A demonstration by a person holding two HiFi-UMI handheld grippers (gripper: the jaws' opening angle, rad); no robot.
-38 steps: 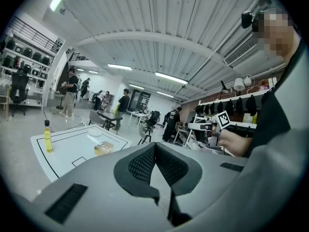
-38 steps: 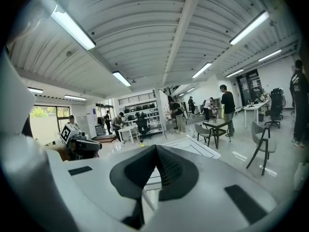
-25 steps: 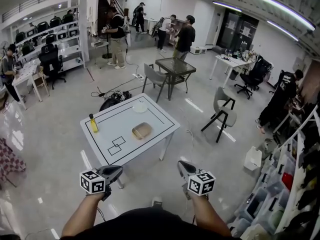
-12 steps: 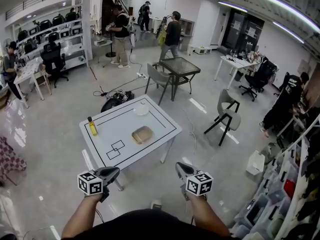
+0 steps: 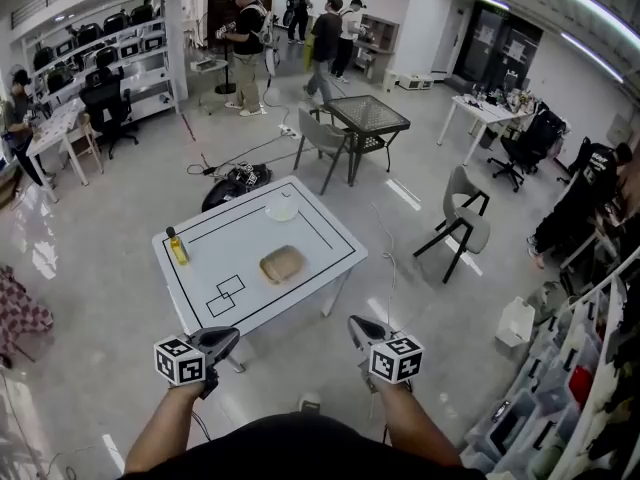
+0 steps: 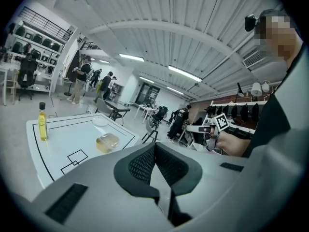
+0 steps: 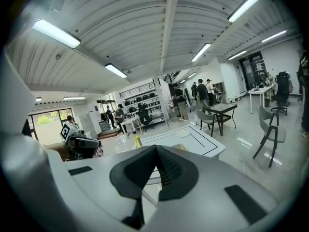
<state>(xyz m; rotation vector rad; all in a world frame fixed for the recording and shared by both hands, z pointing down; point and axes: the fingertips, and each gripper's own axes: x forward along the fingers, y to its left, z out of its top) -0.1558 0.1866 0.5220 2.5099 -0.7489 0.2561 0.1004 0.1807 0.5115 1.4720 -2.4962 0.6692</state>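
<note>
Left gripper: closed tip to tip, empty; in the air off the near corner of the white table, not touching it.
Right gripper: likewise closed, empty; off the table's near right edge, not touching it.
Tan container: mid-table, nearest item to both grippers.
Yellow bottle: upright, by the left corner.
White plate: near the far corner.
People: standing well beyond the table.
</note>
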